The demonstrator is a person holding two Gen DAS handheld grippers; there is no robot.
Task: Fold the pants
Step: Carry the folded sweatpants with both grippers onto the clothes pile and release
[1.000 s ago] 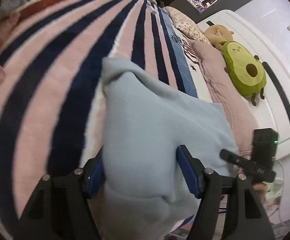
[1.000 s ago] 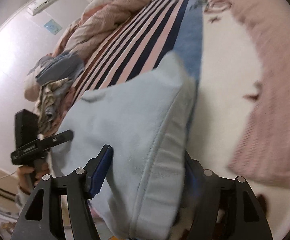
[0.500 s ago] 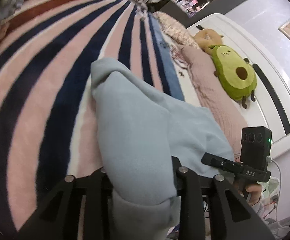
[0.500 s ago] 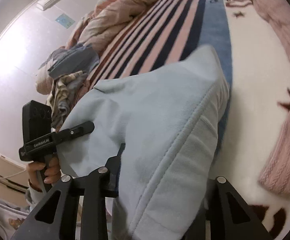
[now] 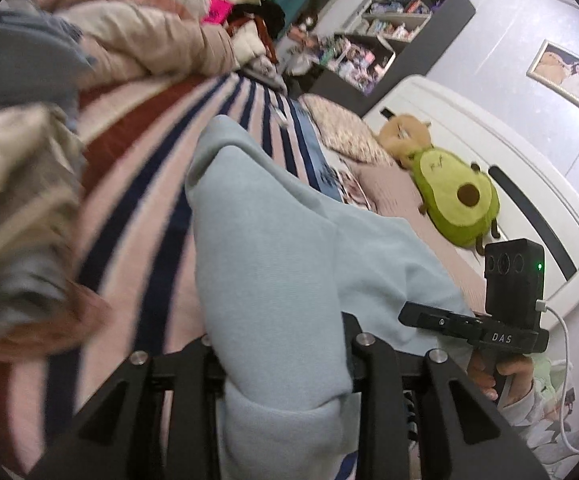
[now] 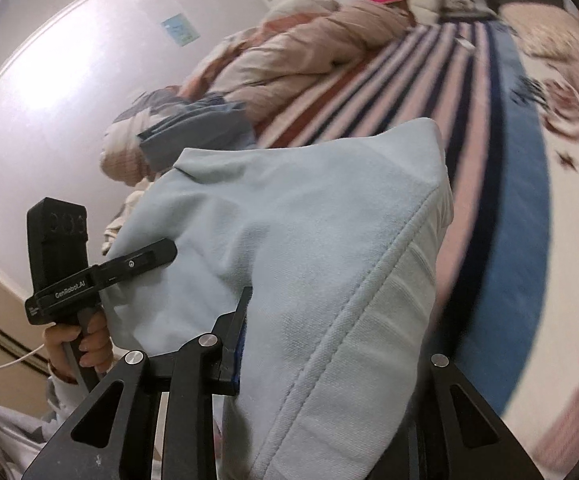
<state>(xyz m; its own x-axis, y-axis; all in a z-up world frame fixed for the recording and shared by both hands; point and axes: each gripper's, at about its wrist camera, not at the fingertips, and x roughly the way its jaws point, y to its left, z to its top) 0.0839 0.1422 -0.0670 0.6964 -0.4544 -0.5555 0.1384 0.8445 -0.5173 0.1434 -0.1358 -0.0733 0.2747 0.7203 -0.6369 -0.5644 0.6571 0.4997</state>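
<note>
One pair of light blue pants [image 5: 289, 264] hung bunched above the striped blanket [image 5: 157, 184] that covered the bed, its far corner pointing toward the heaped pink quilt [image 5: 141, 44]. Two grippers held the pants. The left gripper [image 5: 281, 344] was clenched on a thick roll of the fabric, which swelled up between its jaws and blocked much of that camera's forward view. The right gripper [image 6: 329, 336] was clamped on the ribbed waistband [image 6: 361, 344] (its right jaw hidden behind the cloth), and the fabric spread from there across to the left gripper, seen in the right wrist view against the white wall.

Around the blanket lay several other things: the quilt at its far end, a blurred pile of clothes [image 5: 17, 184] off its left edge, and a floral pillow [image 5: 341, 128] beside its right edge. Beyond the pillow two plush toys leaned on the white headboard [image 5: 529, 184], one green avocado [image 5: 457, 196] and one tan animal [image 5: 405, 130] just behind it. A dark shelf unit [image 5: 385, 28] stood past the blanket's far end.

The striped middle of the blanket lay bare beneath the pants, with a blue band [image 6: 529, 208] along its right side.
</note>
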